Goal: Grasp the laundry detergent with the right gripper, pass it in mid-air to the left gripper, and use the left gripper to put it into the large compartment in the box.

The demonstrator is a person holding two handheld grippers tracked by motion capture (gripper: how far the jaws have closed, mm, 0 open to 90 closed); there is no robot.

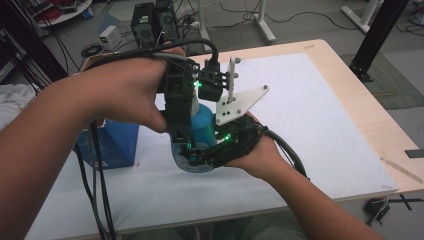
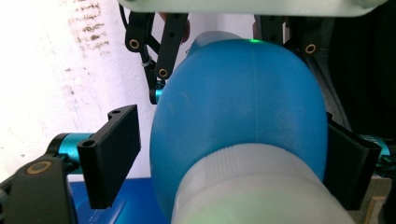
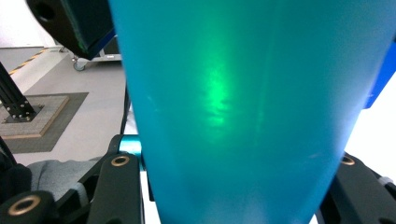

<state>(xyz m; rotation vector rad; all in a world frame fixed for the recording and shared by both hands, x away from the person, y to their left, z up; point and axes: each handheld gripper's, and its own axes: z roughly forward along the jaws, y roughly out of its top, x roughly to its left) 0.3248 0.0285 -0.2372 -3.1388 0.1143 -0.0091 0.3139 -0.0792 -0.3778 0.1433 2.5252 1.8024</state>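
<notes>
A blue bottle (image 1: 202, 125) is held above the table between both hands. In the left gripper view its body (image 2: 243, 102) and white cap (image 2: 252, 186) point toward the camera. My left gripper (image 1: 186, 147) comes down from above, and its jaws (image 2: 233, 158) straddle the bottle's shoulder. The left pad (image 2: 109, 154) stands a little apart from the bottle and the other pad (image 2: 350, 163) lies against it. My right gripper (image 1: 202, 157) reaches in from the right. In the right gripper view its jaws (image 3: 238, 186) press both sides of the bottle (image 3: 243, 116).
A blue box (image 1: 117, 142) sits on the white mat (image 1: 310, 115) at the left, under my left forearm. The wooden table edge (image 1: 372, 117) runs along the right. Cables (image 1: 97, 200) hang off the front left. A small black item (image 1: 377, 207) lies below the table's right corner.
</notes>
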